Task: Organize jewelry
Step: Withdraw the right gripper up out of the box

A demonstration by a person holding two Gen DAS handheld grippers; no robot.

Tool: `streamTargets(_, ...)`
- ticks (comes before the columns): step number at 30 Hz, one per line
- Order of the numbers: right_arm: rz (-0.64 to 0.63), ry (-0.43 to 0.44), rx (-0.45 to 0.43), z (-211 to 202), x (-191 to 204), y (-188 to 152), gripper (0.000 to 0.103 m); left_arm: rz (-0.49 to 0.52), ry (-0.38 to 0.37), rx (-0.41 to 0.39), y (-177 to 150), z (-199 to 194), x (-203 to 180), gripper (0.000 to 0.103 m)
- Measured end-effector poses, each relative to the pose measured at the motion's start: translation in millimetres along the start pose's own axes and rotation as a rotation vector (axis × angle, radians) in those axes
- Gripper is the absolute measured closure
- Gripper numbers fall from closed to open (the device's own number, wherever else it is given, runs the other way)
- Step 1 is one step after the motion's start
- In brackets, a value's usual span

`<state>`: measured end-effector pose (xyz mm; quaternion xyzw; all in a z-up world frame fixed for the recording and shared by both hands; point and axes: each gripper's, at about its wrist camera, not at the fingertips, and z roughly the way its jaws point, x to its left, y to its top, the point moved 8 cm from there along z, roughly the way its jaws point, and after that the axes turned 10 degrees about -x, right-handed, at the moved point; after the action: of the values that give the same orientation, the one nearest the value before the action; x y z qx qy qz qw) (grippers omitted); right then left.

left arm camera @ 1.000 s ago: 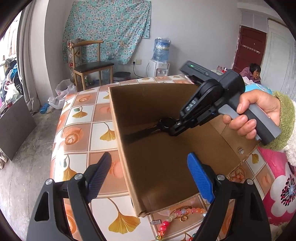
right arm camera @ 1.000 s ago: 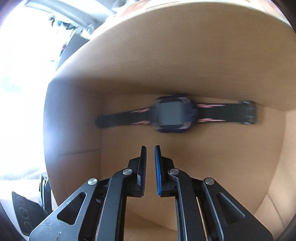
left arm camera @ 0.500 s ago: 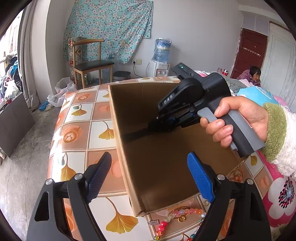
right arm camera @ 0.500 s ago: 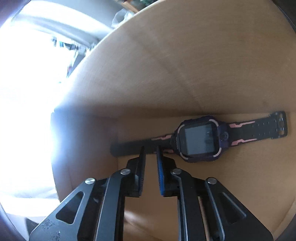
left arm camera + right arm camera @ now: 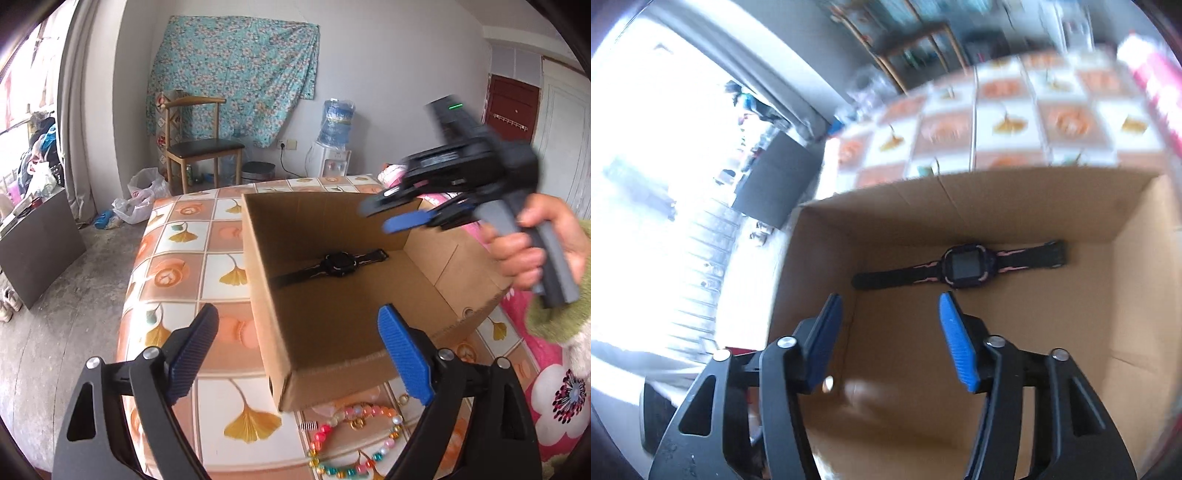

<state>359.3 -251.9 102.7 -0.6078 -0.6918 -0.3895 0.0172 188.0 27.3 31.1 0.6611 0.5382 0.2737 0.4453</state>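
Looking along the left gripper [image 5: 297,354], its blue pads are standing wide apart and still spreading, with nothing between them; they are hanging over the near corner of the box [image 5: 280,332]. The box is sitting open on the tablecloth [image 5: 192,243], and the watch [image 5: 338,263] is lying flat on its floor near the far wall, strap stretched out to both sides. This view alone is showing the bead bracelet [image 5: 354,439] lying on the cloth just outside the box's near wall, beside a small gold ring-like piece whose detail is too fine to make out. It is also showing the right gripper [image 5: 391,218] from outside: blurred, gripped by a hand [image 5: 532,254] in a fuzzy green cuff, hovering above the box's far right rim with its blue pads parted and empty. A chair [image 5: 199,147] and a water dispenser [image 5: 332,147] are standing by the back wall.

Switching to the right wrist view, the right gripper [image 5: 888,343] is pointing down into the box [image 5: 820,258], its jaws opening and holding nothing. Here the watch [image 5: 964,266] is showing what the other view is not: a dark square face and pink markings along the black strap. It is lying well beyond the pads, clear of them. The bracelet is out of this frame, and the surroundings are smeared.
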Motion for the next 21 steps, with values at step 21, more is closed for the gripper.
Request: streamTargets(21, -0.004, -0.215, -0.152, -38, -83, -106, 0.037, 0.015, 0.11, 0.124, -49, 12, 3, 0.007)
